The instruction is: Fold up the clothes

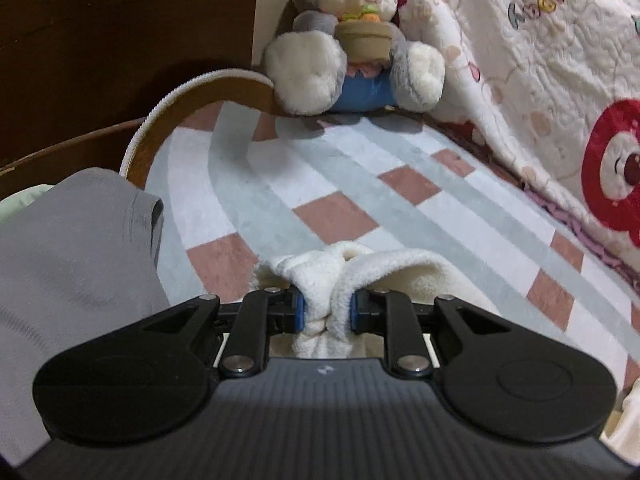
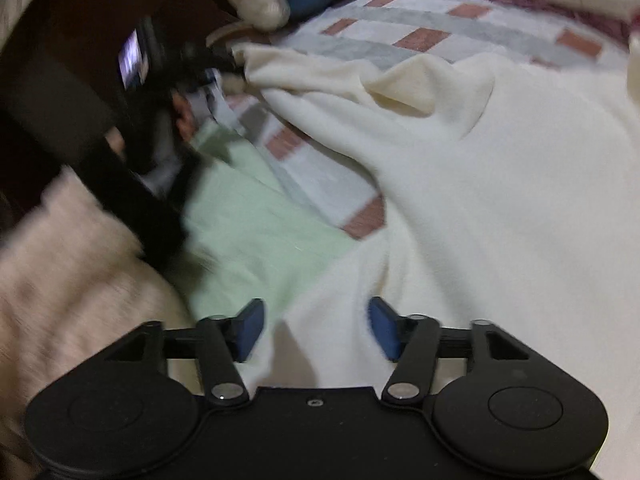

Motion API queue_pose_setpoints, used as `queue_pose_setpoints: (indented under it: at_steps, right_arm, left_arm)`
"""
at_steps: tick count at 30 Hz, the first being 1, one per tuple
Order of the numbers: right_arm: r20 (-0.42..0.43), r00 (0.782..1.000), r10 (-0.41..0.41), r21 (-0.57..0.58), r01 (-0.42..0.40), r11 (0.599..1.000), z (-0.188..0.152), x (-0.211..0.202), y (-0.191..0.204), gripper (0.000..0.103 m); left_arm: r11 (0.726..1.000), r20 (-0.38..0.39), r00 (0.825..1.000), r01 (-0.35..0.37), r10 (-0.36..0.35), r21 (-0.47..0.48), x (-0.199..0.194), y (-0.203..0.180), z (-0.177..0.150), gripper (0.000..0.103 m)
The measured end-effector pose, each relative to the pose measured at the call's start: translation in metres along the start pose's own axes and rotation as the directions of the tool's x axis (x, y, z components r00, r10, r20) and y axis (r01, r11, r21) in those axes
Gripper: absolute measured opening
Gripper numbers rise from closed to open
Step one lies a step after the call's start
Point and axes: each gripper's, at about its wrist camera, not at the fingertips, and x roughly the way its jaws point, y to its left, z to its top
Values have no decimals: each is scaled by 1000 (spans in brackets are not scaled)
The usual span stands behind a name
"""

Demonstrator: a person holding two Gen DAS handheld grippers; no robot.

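The fold looks barely begun: the cream fleece garment [image 2: 460,152] lies spread and rumpled over the checked bedcover [image 1: 340,184], one bunched edge clamped between the pads of the left gripper [image 1: 326,312], while the right gripper [image 2: 316,330] hovers over the near part of the cloth with its fingers apart and nothing pinched (no crease or stack visible yet). The left wrist view alone shows the clamp close up, plus a plush rabbit [image 1: 352,40] and grey cloth [image 1: 76,248]; the right wrist view alone shows the garment's full spread, a pale green cloth [image 2: 248,224] beside it, and the left gripper pulling the far corner.
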Motion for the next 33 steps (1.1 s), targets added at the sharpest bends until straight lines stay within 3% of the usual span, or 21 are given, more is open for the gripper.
queue_pose_setpoints:
  at_steps: [5,11,12,13,15,17,21,25,28,32,33]
  right_arm:
    - [-29,997,-75,-4,75,997,6,23,11,67]
    - [-71,971,-226,-197,209,958,1,60,26,69]
    - [-60,970,-237,-230,218,948,0,61,28,63]
    - [-52,968,-247,-264,225,938,-2,60,31,36]
    - [-33,969,-244,-300,223,928,-2,52,34,18]
    - [-5,984,-178,-279,169,945,1,31,35,15]
    - [7,1000,15,-270,-12,963,3,-5,33,15]
    - [-39,991,126,-195,-131,972,5,1,7,15]
    - [-70,989,132,-188,-143,972,-1,12,6,16]
    - [-133,991,-21,-316,-23,948,-18,30,26,23]
    - [-137,989,-48,-358,-4,934,-22,32,33,31]
  left_arm:
    - [1000,-4,1000,2,-2,11,0,1,-2,19]
    - [998,29,999,11,-13,54,-6,0,-3,19]
    - [998,41,999,9,-12,65,-9,-1,-3,19]
    - [997,57,998,1,-5,75,-12,-2,-2,19]
    - [996,103,995,-24,15,84,-25,-2,4,19]
    - [998,147,989,5,-14,66,-39,3,12,19]
    - [998,141,988,58,-57,-8,-43,17,22,19]
    - [986,10,998,65,-64,-152,-9,42,16,19]
    - [979,-60,997,41,-54,-201,9,57,8,19]
    - [965,-97,994,32,-59,-259,16,69,1,21]
    - [963,-93,994,38,-65,-267,16,71,0,21]
